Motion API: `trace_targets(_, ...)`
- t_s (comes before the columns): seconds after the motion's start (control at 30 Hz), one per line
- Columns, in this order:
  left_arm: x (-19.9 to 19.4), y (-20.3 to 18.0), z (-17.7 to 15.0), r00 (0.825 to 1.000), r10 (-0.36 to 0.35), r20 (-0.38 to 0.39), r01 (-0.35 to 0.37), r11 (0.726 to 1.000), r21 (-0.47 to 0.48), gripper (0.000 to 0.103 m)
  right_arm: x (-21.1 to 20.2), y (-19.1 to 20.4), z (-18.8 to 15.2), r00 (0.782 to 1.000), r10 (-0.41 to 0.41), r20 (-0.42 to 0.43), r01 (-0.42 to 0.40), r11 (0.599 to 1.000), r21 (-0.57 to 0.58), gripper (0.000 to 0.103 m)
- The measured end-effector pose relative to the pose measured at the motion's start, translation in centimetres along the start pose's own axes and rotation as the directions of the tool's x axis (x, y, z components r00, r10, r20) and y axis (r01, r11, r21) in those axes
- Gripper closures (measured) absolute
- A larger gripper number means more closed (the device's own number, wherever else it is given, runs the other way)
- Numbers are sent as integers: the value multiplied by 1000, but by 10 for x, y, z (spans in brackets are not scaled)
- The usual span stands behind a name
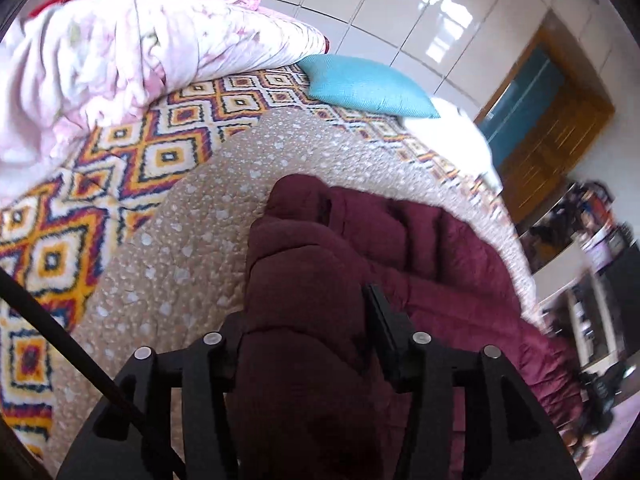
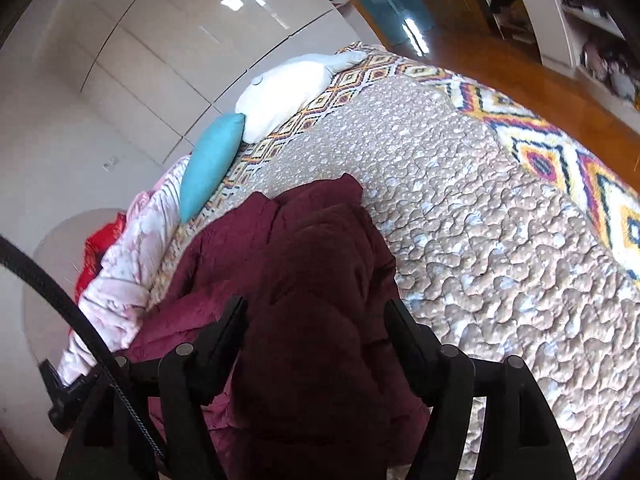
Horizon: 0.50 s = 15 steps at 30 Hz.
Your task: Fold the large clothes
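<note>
In the left wrist view, the left gripper [image 1: 308, 320] was clamped on a thick fold of the dark red padded jacket [image 1: 420, 248], its fingers pressing the bunched cloth from both sides. The rest of the jacket lay spread to the right on the beige quilt [image 1: 192, 240], which covered a patterned blanket [image 1: 132, 152]. A pink duvet [image 1: 120, 52] and a blue cushion [image 1: 368, 88] sat further back.

In the right wrist view, the right gripper [image 2: 316, 320] likewise gripped a raised bundle of the jacket [image 2: 320, 280], with more of it trailing left toward the pink duvet [image 2: 132, 264]. A white soft toy [image 2: 288, 88] lay beyond the blue cushion [image 2: 212, 160].

Judging from this, the fold looked only midway: both ends were lifted, nothing yet laid flat or squared, so bringing the halves together and smoothing remained
</note>
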<state>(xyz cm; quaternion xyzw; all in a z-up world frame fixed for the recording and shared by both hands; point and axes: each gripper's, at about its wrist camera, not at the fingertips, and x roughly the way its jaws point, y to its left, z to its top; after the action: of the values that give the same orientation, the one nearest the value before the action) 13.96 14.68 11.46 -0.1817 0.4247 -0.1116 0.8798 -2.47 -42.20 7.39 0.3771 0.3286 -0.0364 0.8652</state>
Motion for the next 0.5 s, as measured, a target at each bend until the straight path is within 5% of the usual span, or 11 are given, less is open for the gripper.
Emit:
trace_targets(0.2, -7, -7, 1, 999, -49, 4, 49, 999, 5, 43, -27, -1, 5, 985, 174, 0, -174, 983, 57, 19)
trace_targets(0.5, -2, -20, 20, 997, -70, 9, 71, 997, -7, 42, -41, 46, -19, 961, 214, -177, -241, 960, -142, 14)
